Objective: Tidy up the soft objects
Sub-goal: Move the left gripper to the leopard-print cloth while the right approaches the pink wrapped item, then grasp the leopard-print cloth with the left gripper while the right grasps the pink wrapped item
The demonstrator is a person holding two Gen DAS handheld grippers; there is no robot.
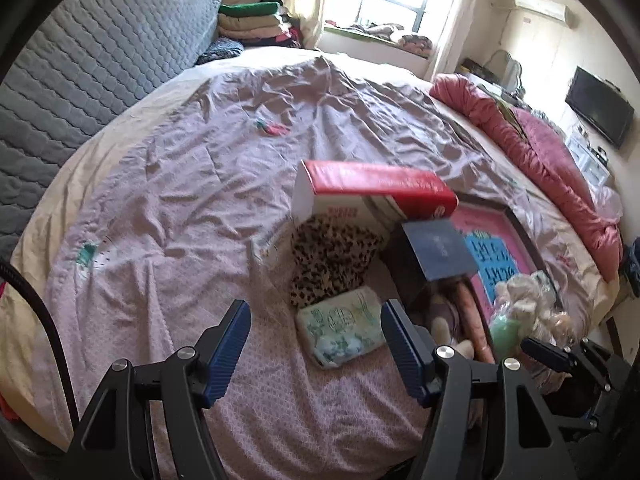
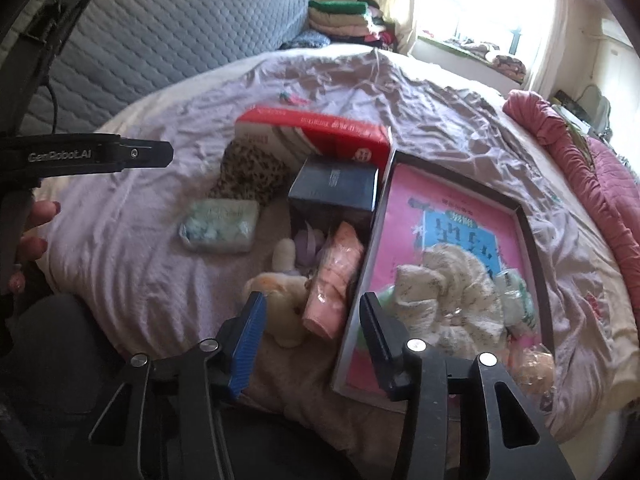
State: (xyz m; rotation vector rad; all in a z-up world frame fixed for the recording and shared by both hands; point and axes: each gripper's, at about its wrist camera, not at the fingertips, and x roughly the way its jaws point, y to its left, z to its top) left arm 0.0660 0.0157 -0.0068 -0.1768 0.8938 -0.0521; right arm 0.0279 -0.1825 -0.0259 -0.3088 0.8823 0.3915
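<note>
**Blue-padded claws apart above a crowded bedspread**

Blue pads spread on the left gripper (image 1: pixel 316 334), released, nothing clasped; tissue pack (image 1: pixel 342 332) lying flat on the bed (image 1: pixel 160 208) just ahead between the fingers, long axis crosswise. Right gripper (image 2: pixel 310 320) likewise parted, gripping nothing, above one peach roll (image 2: pixel 334 280) pointing away, beside a plush toy (image 2: pixel 276 300). "GenRobot.AI" readable on the other tool. Alongside: one framed pink tray (image 2: pixel 532 240) with a cream scrunchie (image 2: pixel 444 292). Farther: one dark box (image 2: pixel 336 186), leopard cloth (image 2: pixel 250 174), red-and-white carton (image 2: pixel 316 136), its print illegible.
</note>
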